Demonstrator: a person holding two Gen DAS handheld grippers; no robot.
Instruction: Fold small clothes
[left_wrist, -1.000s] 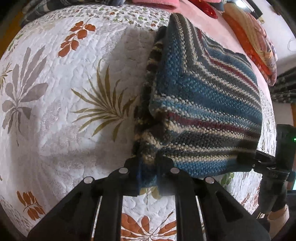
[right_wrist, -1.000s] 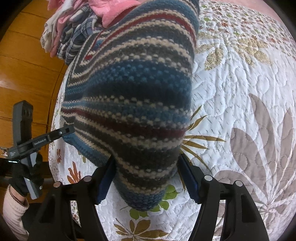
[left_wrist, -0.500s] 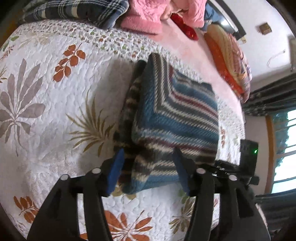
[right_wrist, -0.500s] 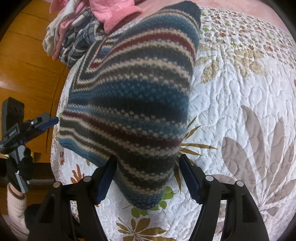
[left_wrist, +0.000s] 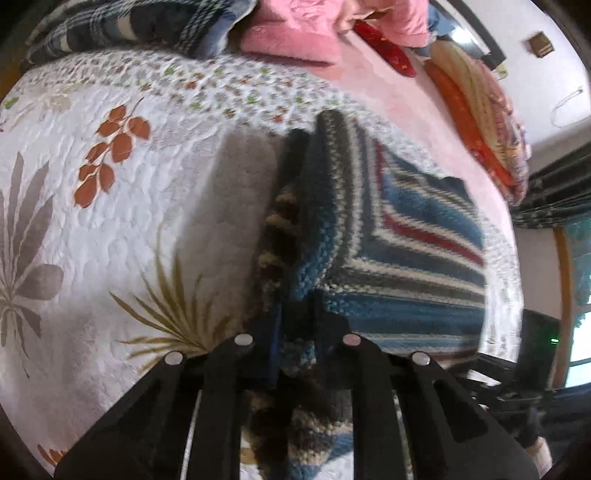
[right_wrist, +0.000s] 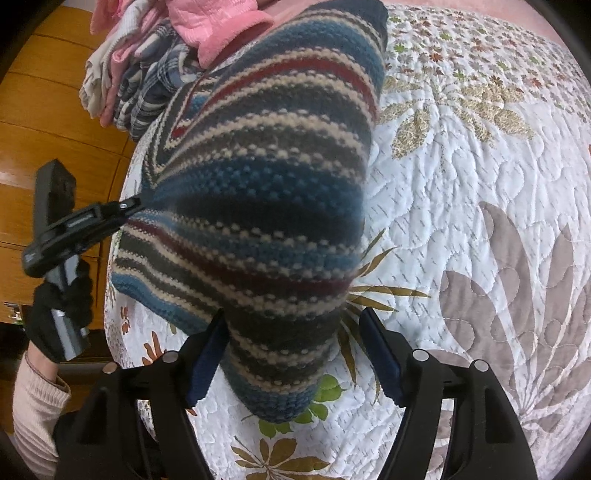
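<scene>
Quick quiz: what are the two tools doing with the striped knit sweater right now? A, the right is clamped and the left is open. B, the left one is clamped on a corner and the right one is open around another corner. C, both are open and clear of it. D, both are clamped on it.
B: the left tool pinches a corner of the striped knit sweater, while the right tool stands open with fabric between its spread fingers.

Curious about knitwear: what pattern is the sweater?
Blue, grey, cream and red stripes; sweater shows best in right wrist view.

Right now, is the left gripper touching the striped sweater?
Touching. In the left wrist view the left gripper has closed on the striped sweater, knit bunched between its fingers.
</scene>
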